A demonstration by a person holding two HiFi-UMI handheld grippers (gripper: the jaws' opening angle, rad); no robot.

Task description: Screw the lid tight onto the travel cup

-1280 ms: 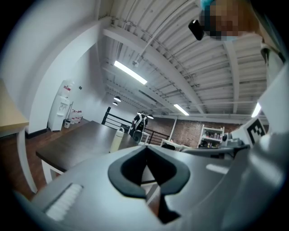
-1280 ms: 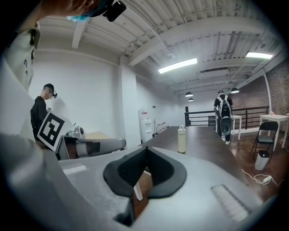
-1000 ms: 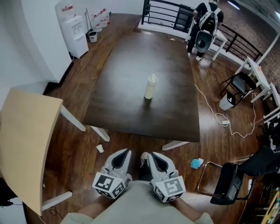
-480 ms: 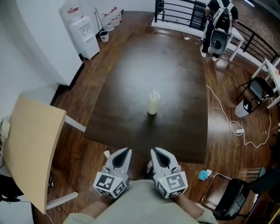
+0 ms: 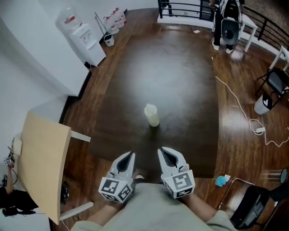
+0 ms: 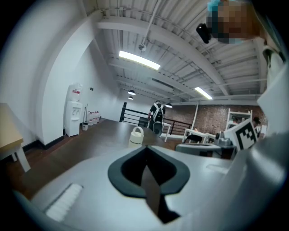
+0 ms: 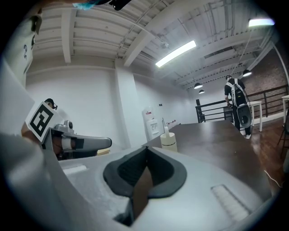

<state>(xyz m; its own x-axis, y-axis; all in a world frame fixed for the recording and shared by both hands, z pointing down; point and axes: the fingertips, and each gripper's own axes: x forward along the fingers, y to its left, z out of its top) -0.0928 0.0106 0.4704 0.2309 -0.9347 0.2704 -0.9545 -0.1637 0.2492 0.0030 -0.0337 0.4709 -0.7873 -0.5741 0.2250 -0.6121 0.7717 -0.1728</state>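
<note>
- Both pairs of tongs sit low and close to the person's body, side by side just past the near edge of the dark tabletop [image 5: 180,67], noses aimed up the table
- Left tongs [image 5: 131,154]: jaws pressed together, and the left gripper view shows the dark pads meeting in one seam with nothing caught between them
- Right tongs [image 5: 161,150]: same story, jaws together and empty, with the right gripper view showing the pads closed tip to tip
- The travel cup [image 5: 152,116] stands upright on its own around the middle of the tabletop, well apart from both tongs and roughly in line with the gap between them
- The lid [image 5: 150,109] looks to be sitting on top of the cup, a loop handle showing above it in the left gripper view, but at this range I can't say how far it is screwed down
- Round the edges: a water dispenser [image 5: 88,43] against the white wall [image 5: 27,58] on the left, and a light wooden table [image 5: 43,167] nearer on that side
- At the far end, a person [image 5: 228,22] with a backpack stands by the black railing [image 5: 180,6]
- A white cable [image 5: 239,113] trails over the wooden floor [image 5: 239,149] to the right
</note>
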